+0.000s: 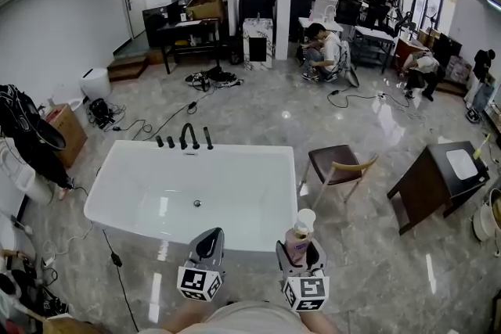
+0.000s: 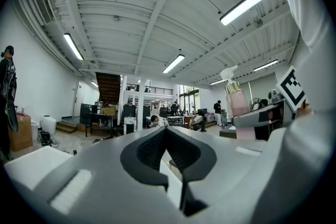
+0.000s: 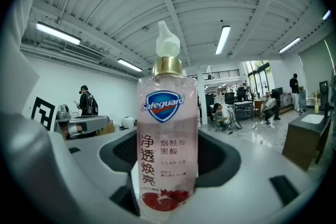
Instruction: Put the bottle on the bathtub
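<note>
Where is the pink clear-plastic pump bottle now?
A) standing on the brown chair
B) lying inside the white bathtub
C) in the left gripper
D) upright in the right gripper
D: the pink clear-plastic pump bottle stands upright, clamped in the right gripper; the left gripper is shut with nothing in it.

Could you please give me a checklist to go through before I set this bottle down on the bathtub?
1. Grip: right gripper has its jaws closed on the bottle: ok.
2. Pose: the bottle stands upright, pump top on: ok.
3. Other hand: left gripper is shut, empty and beside the right one: ok.
4. Landing spot: the near rim of the bathtub has nothing on it: ok.
5. Position: whether the bottle is above that rim: cannot tell from the head view.
</note>
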